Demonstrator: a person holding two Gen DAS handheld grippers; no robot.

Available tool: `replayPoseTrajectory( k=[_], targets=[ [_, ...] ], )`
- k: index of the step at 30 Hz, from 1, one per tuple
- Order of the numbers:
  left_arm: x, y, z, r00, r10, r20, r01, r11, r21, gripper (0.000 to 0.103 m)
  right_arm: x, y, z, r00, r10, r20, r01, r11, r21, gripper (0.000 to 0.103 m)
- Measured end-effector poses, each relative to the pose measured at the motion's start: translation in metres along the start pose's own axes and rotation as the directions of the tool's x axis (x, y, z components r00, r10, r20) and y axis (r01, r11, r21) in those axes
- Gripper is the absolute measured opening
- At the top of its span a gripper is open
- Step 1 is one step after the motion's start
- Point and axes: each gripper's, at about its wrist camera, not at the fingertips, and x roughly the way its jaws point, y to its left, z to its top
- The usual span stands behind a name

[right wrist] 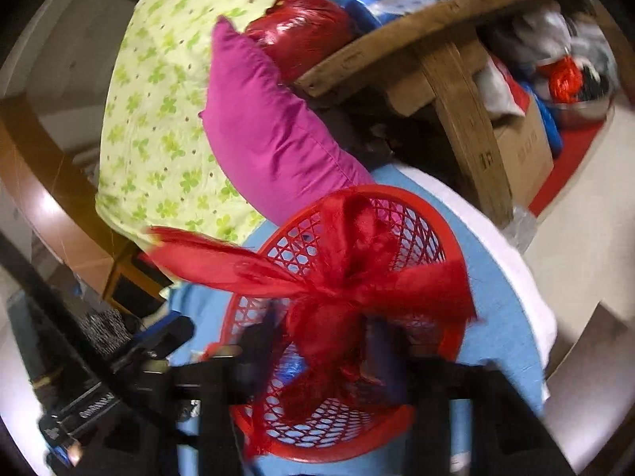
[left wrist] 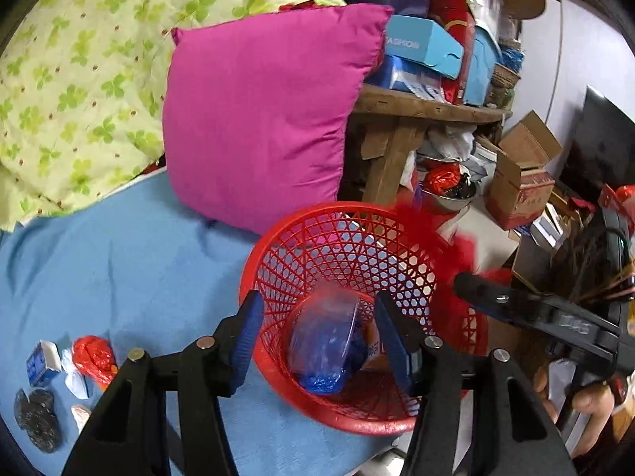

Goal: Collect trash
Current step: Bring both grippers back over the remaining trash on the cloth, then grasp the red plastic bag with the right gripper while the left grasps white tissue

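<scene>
A red mesh basket (left wrist: 278, 380) stands on the blue bed sheet and holds a blue plastic bag (left wrist: 327, 351). My left gripper (left wrist: 319, 343) is open and empty above the basket, its jaws either side of the blue bag. My right gripper (right wrist: 317, 351) is shut on a red plastic bag (right wrist: 341, 277) and holds it over the basket (right wrist: 405, 202); it also shows blurred in the left wrist view (left wrist: 462, 256). More trash lies at the left: a red bag (left wrist: 93, 357), a small blue carton (left wrist: 41, 363), a white wrapper (left wrist: 75, 380) and a dark crumpled bag (left wrist: 37, 418).
A magenta pillow (left wrist: 262, 119) and a green-patterned quilt (left wrist: 79, 71) lie behind the basket. A wooden table (left wrist: 424, 107) with boxes stands at the right. Cardboard boxes (left wrist: 520, 174) and a steel bowl (left wrist: 448, 198) sit on the floor.
</scene>
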Motion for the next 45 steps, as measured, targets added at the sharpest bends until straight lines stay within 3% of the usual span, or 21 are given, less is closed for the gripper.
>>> replayPoseTrajectory(
  k=[4, 9, 13, 16, 21, 26, 30, 34, 37, 45],
  targets=[
    [-0.010, 0.009, -0.010, 0.999, 0.035, 0.015, -0.035, 0.999, 0.012, 0.060, -0.003, -0.004, 0.001, 0.998, 0.038, 0.047, -0.040, 0.998, 0.045, 0.078],
    [-0.043, 0.038, -0.043, 0.992, 0.121, 0.047, -0.122, 0.992, 0.024, 0.061, -0.025, 0.013, -0.005, 0.990, 0.063, 0.126, -0.056, 0.997, -0.054, 0.078],
    [-0.075, 0.086, -0.087, 0.976, 0.216, 0.030, -0.214, 0.975, -0.055, 0.061, -0.036, 0.040, -0.014, 0.981, 0.115, 0.159, -0.092, 0.985, -0.145, 0.078],
    [-0.104, 0.127, -0.127, 0.953, 0.302, 0.009, -0.298, 0.946, -0.127, 0.061, -0.036, 0.070, -0.026, 0.973, 0.173, 0.151, -0.137, 0.966, -0.218, 0.078],
    [-0.150, 0.197, -0.188, 0.902, 0.428, -0.056, -0.427, 0.864, -0.266, 0.061, -0.021, 0.131, -0.052, 0.967, 0.245, 0.076, -0.206, 0.917, -0.341, 0.078],
    [-0.173, 0.235, -0.228, 0.877, 0.474, -0.085, -0.470, 0.805, -0.361, 0.061, 0.016, 0.170, -0.081, 0.963, 0.263, -0.061, -0.267, 0.895, -0.358, 0.078],
    [-0.178, 0.255, -0.256, 0.879, 0.463, -0.113, -0.464, 0.779, -0.421, 0.061, 0.052, 0.196, -0.114, 0.964, 0.204, -0.173, -0.259, 0.875, -0.410, 0.078],
    [-0.172, 0.270, -0.273, 0.884, 0.446, -0.141, -0.457, 0.760, -0.461, 0.061, 0.085, 0.209, -0.139, 0.950, 0.161, -0.266, -0.266, 0.866, -0.424, 0.078],
    [-0.169, 0.280, -0.276, 0.897, 0.418, -0.142, -0.429, 0.751, -0.502, 0.061, 0.112, 0.214, -0.152, 0.944, 0.121, -0.308, -0.254, 0.862, -0.439, 0.078],
    [-0.148, 0.272, -0.252, 0.928, 0.358, -0.100, -0.362, 0.810, -0.462, 0.061, 0.188, 0.232, -0.163, 0.933, 0.053, -0.355, -0.238, 0.832, -0.500, 0.077]
  ],
)
